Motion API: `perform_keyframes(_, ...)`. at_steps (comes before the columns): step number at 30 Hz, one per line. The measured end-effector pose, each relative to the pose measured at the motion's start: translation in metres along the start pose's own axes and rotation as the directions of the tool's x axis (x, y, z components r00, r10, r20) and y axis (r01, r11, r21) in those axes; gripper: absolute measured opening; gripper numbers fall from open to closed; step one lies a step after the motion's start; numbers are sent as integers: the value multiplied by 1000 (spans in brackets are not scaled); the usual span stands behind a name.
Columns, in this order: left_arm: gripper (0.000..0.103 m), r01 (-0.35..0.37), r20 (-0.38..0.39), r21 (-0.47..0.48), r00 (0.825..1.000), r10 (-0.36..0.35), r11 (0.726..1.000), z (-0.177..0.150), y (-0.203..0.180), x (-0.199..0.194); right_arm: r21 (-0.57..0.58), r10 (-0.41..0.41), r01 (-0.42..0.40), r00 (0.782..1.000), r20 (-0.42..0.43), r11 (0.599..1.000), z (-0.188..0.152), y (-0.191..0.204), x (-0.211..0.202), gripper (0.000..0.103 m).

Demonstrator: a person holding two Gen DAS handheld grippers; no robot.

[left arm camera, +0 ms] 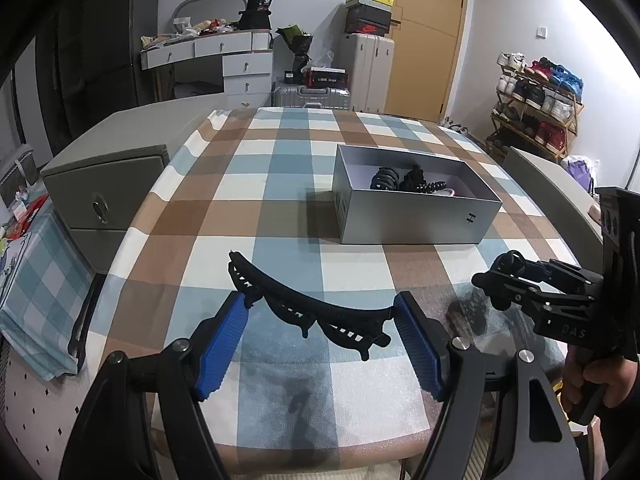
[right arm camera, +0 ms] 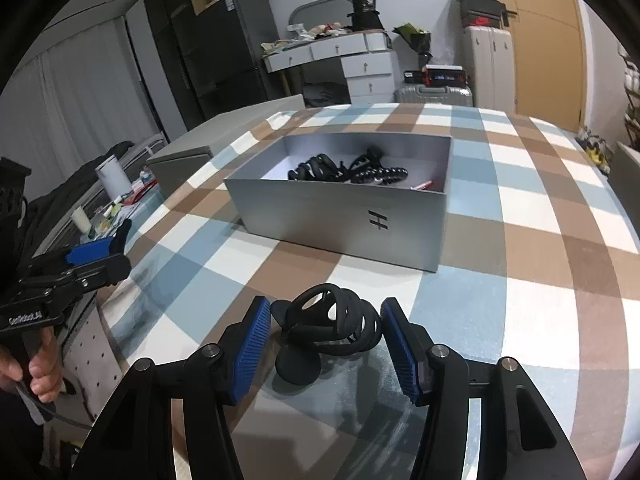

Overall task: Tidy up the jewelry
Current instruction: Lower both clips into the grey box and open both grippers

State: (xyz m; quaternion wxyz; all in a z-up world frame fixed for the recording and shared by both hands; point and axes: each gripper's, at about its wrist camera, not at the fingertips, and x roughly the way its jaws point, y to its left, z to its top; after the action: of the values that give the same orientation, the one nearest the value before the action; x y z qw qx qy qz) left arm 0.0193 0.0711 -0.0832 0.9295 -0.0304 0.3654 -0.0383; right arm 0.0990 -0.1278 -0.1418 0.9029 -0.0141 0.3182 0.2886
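A long black curved hair clip spans between the blue pads of my left gripper, which grips its ends above the checked tablecloth. My right gripper is shut on a black claw hair clip, lifted a little off the table; it also shows in the left wrist view. A grey open box stands mid-table and holds several black hair accessories; it also shows in the right wrist view, with its contents.
The checked tablecloth covers the table. A grey drawer cabinet stands left of the table. A shoe rack, suitcases and a white desk stand at the back of the room.
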Motion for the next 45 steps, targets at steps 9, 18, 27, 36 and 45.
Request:
perform_keyframes(9, 71, 0, 31, 9, 1000, 0, 1000, 14, -2, -2, 19, 46, -47, 998, 48, 999, 10, 0, -15, 56)
perform_keyframes(18, 71, 13, 59, 40, 998, -16, 999, 35, -15, 10, 75, 104, -111, 990, 94, 991, 24, -16, -27, 56)
perform_keyframes(27, 71, 43, 77, 32, 996, -45, 999, 68, -19, 30, 108, 163, -178, 977, 140, 978, 60, -33, -24, 56)
perform_keyframes(36, 71, 75, 92, 72, 992, -81, 995, 92, -33, 49, 93, 184, -203, 966, 179, 975, 97, -40, -11, 56)
perform_keyframes(45, 71, 128, 59, 93, 989, -134, 987, 102, -45, 73, 118, 178, -200, 968, 175, 973, 114, -53, 8, 56)
